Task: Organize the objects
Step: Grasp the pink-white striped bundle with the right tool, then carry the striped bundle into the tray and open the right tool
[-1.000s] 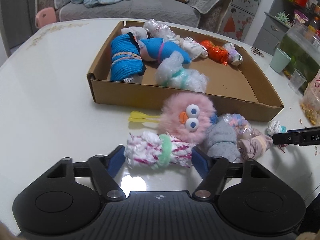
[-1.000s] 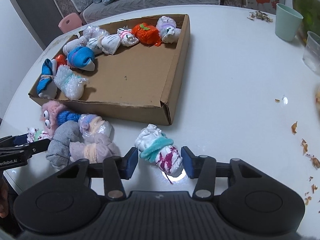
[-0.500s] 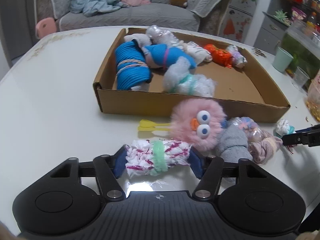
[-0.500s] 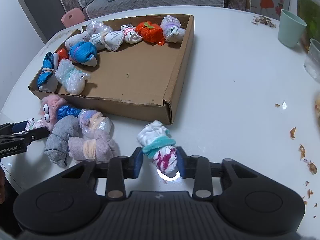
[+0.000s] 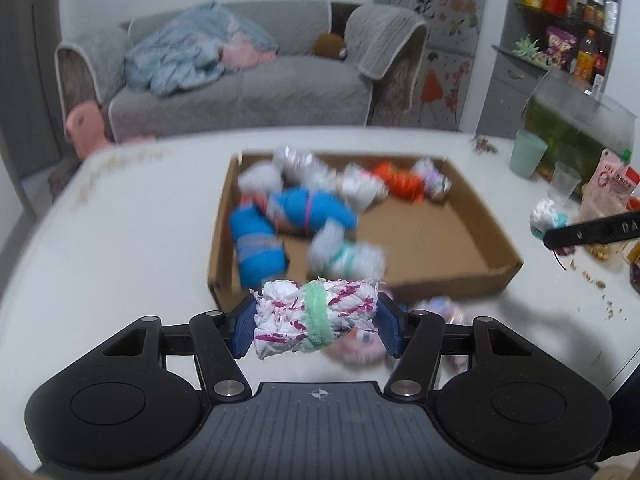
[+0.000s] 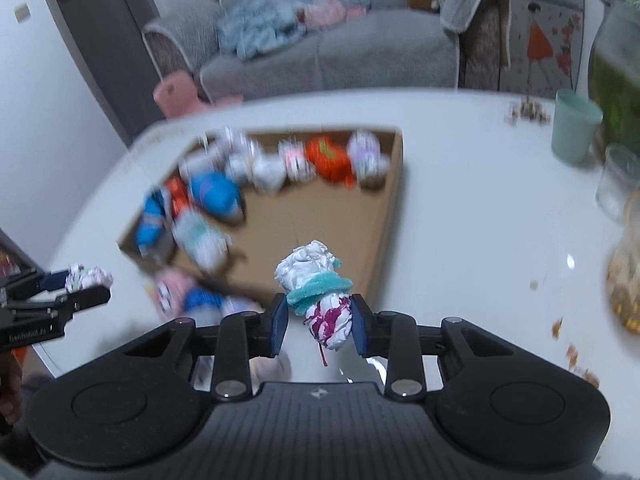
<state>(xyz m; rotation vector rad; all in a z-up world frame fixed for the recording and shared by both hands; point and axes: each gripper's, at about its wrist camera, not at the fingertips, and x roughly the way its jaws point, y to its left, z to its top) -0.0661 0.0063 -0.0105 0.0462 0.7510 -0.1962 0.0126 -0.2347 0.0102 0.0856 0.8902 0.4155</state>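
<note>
Bundles: two aloft near cardboard box [image 5: 472, 216] | left gripper [image 5: 316, 326] pinched green-banded bundle [image 5: 316, 322] endwise; right gripper [image 6: 319, 322] pinched teal-banded bundle [image 6: 320, 292] by lower end | risk: soft cloth slipping, top-heavy tilt, dropping short onto table [image 6: 460, 220].

Two grippers, each holding one white-and-magenta bundle [image 5: 316, 322] [image 6: 320, 292], one cardboard box [image 5: 448, 240], about nine bundles inside, one green cup [image 6: 574, 132], one clear cup [image 5: 564, 180], one sofa [image 5: 240, 80]

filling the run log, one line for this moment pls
left claw: holds green-band roll | right claw: holds teal-band roll | box: ahead
</note>
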